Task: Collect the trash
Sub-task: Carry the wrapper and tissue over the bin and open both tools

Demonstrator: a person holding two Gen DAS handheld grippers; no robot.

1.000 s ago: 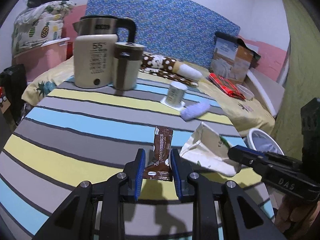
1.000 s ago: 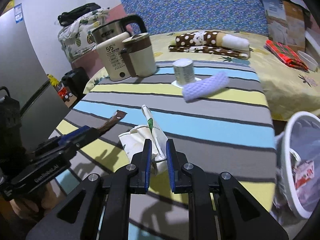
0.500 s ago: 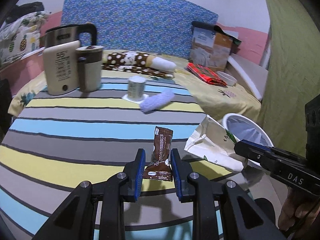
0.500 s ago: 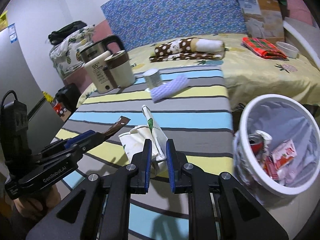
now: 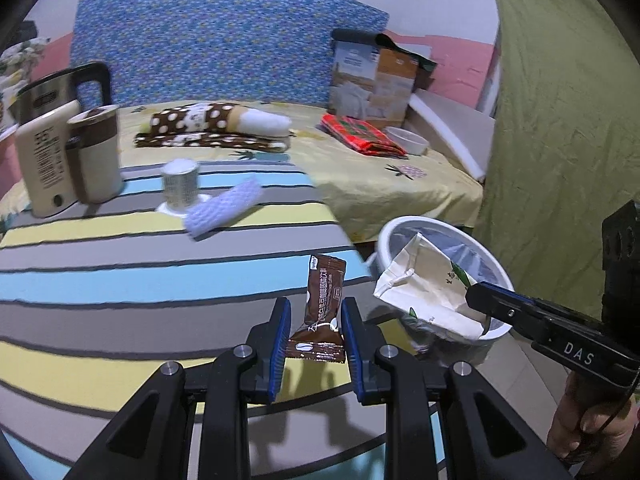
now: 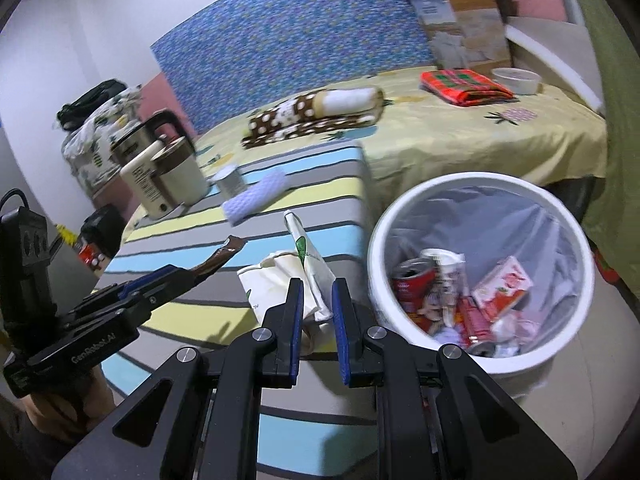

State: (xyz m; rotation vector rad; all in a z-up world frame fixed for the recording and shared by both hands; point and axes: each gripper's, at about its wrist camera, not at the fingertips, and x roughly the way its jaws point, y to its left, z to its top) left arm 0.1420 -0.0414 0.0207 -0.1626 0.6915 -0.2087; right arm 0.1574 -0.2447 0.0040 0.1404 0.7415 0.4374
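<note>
My left gripper (image 5: 314, 312) is shut on a brown coffee sachet (image 5: 323, 300), held upright above the striped table's right end. My right gripper (image 6: 316, 292) is shut on a crumpled cream paper bag (image 6: 288, 276) with a green leaf print. In the left wrist view that paper bag (image 5: 424, 292) hangs in front of the white trash bin (image 5: 390, 232), pinched by the right gripper (image 5: 478, 300). The trash bin (image 6: 568, 232), lined with a clear bag, stands on the floor just right of the table and holds a red can and several wrappers. The left gripper (image 6: 188, 274) shows at the left with the sachet (image 6: 224, 254).
On the striped tablecloth (image 5: 120, 280) stand a cream kettle (image 5: 44, 160), a brown-and-cream cup (image 5: 94, 156), a small tin (image 5: 180, 184) and a lilac sponge (image 5: 224, 210). Behind lies a yellow bed (image 5: 380, 184) with a dotted roll, red cloth and a box. A green curtain (image 5: 560, 120) hangs at right.
Both grippers have swung to the right with their loads, from over the table's middle to its right edge. The trash bin has come into full view beside them. Both grips are unchanged.
</note>
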